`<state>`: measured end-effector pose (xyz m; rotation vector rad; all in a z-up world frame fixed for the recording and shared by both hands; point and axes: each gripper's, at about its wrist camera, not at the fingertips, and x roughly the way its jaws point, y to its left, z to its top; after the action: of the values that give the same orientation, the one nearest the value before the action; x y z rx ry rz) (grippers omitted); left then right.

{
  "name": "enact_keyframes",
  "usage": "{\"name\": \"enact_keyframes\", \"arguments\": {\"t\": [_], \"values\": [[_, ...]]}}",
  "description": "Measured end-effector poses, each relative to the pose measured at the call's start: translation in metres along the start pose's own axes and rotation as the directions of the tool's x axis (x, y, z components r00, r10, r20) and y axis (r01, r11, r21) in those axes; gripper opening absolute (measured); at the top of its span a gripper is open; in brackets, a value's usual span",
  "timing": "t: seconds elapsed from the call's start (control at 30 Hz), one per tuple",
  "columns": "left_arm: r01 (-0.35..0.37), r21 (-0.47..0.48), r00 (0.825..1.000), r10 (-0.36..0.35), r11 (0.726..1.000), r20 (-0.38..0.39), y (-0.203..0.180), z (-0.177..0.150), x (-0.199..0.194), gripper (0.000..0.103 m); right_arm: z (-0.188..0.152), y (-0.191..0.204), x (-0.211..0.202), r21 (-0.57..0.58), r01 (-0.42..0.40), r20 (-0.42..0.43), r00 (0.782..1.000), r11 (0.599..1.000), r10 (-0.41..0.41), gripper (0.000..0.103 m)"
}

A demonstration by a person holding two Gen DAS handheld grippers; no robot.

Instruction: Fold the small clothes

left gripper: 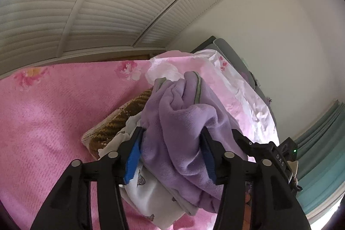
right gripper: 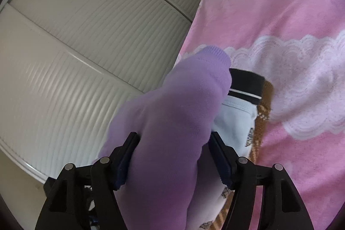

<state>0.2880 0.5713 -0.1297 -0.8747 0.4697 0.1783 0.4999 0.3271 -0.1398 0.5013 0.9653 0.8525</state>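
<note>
Bunched between the jaws of both the left gripper [left gripper: 171, 144] and right gripper [right gripper: 172, 154]: a purple fleece garment [left gripper: 181, 122], long axis running away from each camera, ribbed cuff [right gripper: 215, 53] pointing forward in the right view. Beneath it, on the pink bed cover [left gripper: 54, 100], a stack: white printed cloth [left gripper: 151, 193] over a brown knit piece [left gripper: 120, 120]. Shown only by the right view: a black striped garment [right gripper: 245, 83]; only by the left view: a rumpled pink-and-white sheet [left gripper: 243, 100].
</note>
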Motion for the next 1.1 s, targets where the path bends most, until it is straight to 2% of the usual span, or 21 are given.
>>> {"name": "enact_keyframes", "arguments": {"t": [0.03,0.13,0.33,0.4,0.53,0.7,0.77,0.87,0.93,1.0,1.03,1.1], "values": [[-0.009,-0.006,1.000,0.009,1.000,0.010,-0.003,0.000,-0.006,0.055,0.002,0.005,-0.008,-0.021,0.040,0.013,0.999,0.999,-0.040,0.075],[-0.038,-0.003,0.998,0.038,0.999,0.046,-0.006,0.008,-0.025,0.056,-0.004,0.015,-0.030,-0.051,0.052,0.048,0.998,0.997,-0.050,0.077],[-0.108,0.091,0.993,0.102,0.990,0.065,-0.038,-0.005,-0.065,0.059,-0.026,0.048,-0.097,-0.195,0.120,0.121,0.988,0.973,-0.098,0.077],[-0.128,0.133,0.991,0.121,0.983,0.056,-0.057,-0.020,-0.077,0.064,-0.038,0.058,-0.123,-0.241,0.153,0.141,0.982,0.958,-0.122,0.077],[-0.106,0.229,0.994,0.106,0.968,0.014,-0.104,-0.066,-0.107,0.067,-0.064,0.065,-0.181,-0.310,0.238,0.196,0.963,0.920,-0.184,0.077],[-0.071,0.351,0.996,0.087,0.934,-0.032,-0.162,-0.131,-0.142,0.075,-0.109,0.060,-0.277,-0.353,0.348,0.279,0.925,0.869,-0.257,0.077],[-0.048,0.411,0.996,0.074,0.911,-0.049,-0.186,-0.160,-0.153,0.075,-0.129,0.055,-0.318,-0.353,0.414,0.321,0.896,0.839,-0.307,0.083],[-0.046,0.493,0.995,0.082,0.869,-0.053,-0.218,-0.202,-0.169,0.076,-0.162,0.035,-0.379,-0.311,0.517,0.386,0.836,0.798,-0.391,0.084],[-0.032,0.523,0.994,0.080,0.852,-0.068,-0.235,-0.227,-0.176,0.076,-0.183,0.024,-0.416,-0.280,0.570,0.410,0.799,0.773,-0.440,0.084],[-0.031,0.572,0.993,0.093,0.819,-0.080,-0.254,-0.258,-0.183,0.080,-0.200,0.014,-0.450,-0.245,0.619,0.431,0.759,0.746,-0.488,0.084],[-0.033,0.606,0.991,0.104,0.795,-0.082,-0.265,-0.276,-0.186,0.080,-0.210,0.008,-0.469,-0.224,0.641,0.441,0.738,0.734,-0.510,0.084],[-0.014,0.647,0.990,0.102,0.762,-0.100,-0.282,-0.305,-0.189,0.080,-0.226,-0.003,-0.500,-0.185,0.676,0.458,0.701,0.713,-0.546,0.086]]}}
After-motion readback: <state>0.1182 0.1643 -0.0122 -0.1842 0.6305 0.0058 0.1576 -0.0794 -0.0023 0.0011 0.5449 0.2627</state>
